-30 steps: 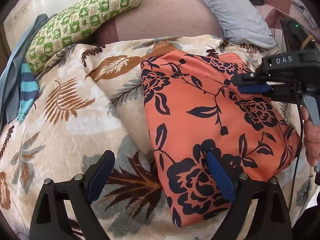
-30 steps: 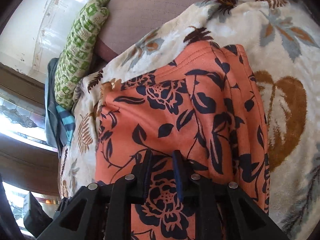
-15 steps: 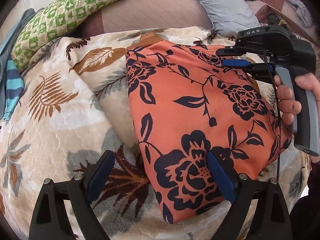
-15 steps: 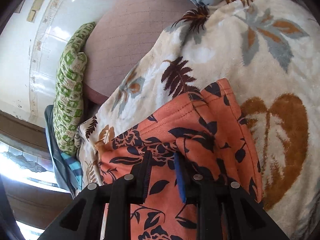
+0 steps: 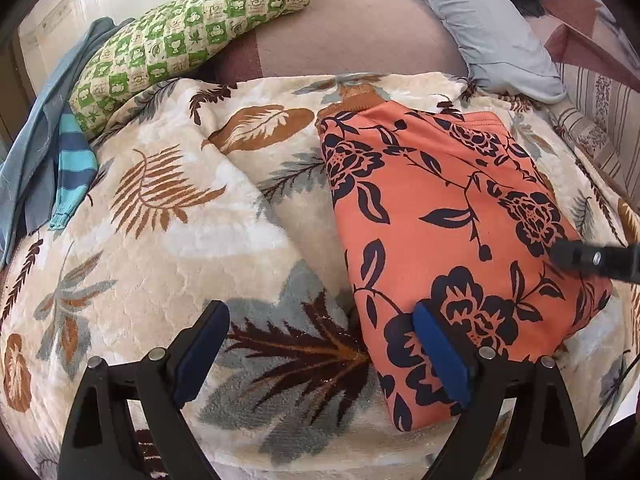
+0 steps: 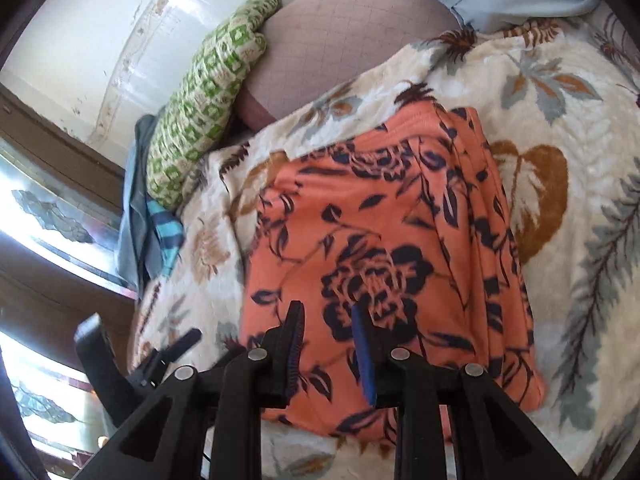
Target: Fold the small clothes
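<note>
An orange garment with dark navy flowers (image 5: 452, 216) lies folded in a rough rectangle on the leaf-print blanket (image 5: 168, 240). My left gripper (image 5: 320, 344) is wide open just above the blanket. Its right finger (image 5: 440, 356) hangs over the garment's near left edge, and nothing is between the jaws. In the right wrist view my right gripper (image 6: 328, 332) hovers over the garment (image 6: 384, 240) near its front edge. Its jaws stand a narrow gap apart with no cloth pinched. A black part of the right gripper (image 5: 592, 258) pokes in at the right edge of the left wrist view.
A green checked pillow (image 5: 180, 40) and a blue striped cloth (image 5: 72, 168) lie at the far left. A grey pillow (image 5: 492, 28) is at the back right. A mauve cushion (image 5: 344, 36) sits behind the blanket. A window (image 6: 48, 216) is at the left of the right wrist view.
The right gripper reached the garment's far edge, then drew back toward its near side; in the left wrist view it slid out to the right edge. The garment stays flat.
</note>
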The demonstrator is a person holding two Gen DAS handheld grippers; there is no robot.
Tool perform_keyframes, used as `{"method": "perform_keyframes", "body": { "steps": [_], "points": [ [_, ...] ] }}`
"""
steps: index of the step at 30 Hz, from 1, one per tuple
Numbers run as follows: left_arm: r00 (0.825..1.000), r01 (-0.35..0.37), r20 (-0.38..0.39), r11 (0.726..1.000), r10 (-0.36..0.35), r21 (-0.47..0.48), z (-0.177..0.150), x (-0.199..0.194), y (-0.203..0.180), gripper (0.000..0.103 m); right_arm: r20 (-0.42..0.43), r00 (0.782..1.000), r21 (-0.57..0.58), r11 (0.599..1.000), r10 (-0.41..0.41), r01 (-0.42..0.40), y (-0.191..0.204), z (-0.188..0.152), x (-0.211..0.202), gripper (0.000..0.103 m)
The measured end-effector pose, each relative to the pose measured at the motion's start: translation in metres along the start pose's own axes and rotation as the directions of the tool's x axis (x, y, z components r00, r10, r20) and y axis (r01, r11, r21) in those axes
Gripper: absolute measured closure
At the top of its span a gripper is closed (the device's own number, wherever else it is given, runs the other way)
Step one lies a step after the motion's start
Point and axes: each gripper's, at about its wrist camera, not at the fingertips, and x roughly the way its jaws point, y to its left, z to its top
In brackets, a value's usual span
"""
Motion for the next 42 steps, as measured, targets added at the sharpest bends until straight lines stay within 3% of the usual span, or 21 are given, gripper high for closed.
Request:
{"method": "perform_keyframes", "body": {
  "steps": [1,2,6,11,15,18,24,32,42],
  "points": [
    [1.0,-0.005,0.0,1.0,0.005,0.016,-0.001,0.0,-0.003,0.01,-0.042,0.998,-0.014,0.999,-0.048,0.047,-0.006,-0.009,0.01,0.077],
    [1.0,-0.013,0.002,1.0,0.013,0.023,-0.001,0.0,-0.004,0.01,-0.061,0.997,-0.025,0.999,-0.042,0.041,-0.01,-0.017,0.016,0.076],
    [1.0,0.004,0.021,1.0,-0.004,-0.029,0.002,-0.007,0.0,0.01,-0.049,0.998,-0.073,0.996,-0.048,0.045,-0.002,-0.023,0.006,0.077],
    [0.995,-0.005,0.104,1.0,0.008,-0.024,0.002,-0.028,-0.006,0.01,0.025,1.0,-0.004,1.0,0.006,-0.006,-0.01,-0.016,-0.01,0.077],
    [0.988,-0.047,0.145,0.999,0.045,0.011,0.004,-0.034,-0.013,0.01,0.065,0.997,0.048,0.998,-0.032,0.028,-0.02,-0.004,-0.015,0.077],
    [0.99,-0.05,0.134,0.999,0.046,0.022,0.006,-0.029,-0.016,0.01,0.011,1.0,0.097,0.995,-0.019,0.018,-0.03,-0.001,-0.004,0.077],
    [0.992,-0.062,0.115,0.996,0.056,0.056,0.009,-0.017,-0.026,0.01,-0.021,0.999,0.06,0.998,-0.03,0.032,-0.03,0.005,0.003,0.076],
    [0.993,-0.062,0.104,0.996,0.054,0.068,0.012,-0.009,-0.031,0.01,0.047,0.999,0.049,0.999,0.009,-0.011,-0.022,0.02,-0.003,0.077],
    [0.994,-0.067,0.089,0.995,0.06,0.071,0.012,-0.002,-0.033,0.01,-0.002,0.999,0.048,0.998,-0.04,0.04,-0.023,0.024,0.023,0.076]
  ]
}}
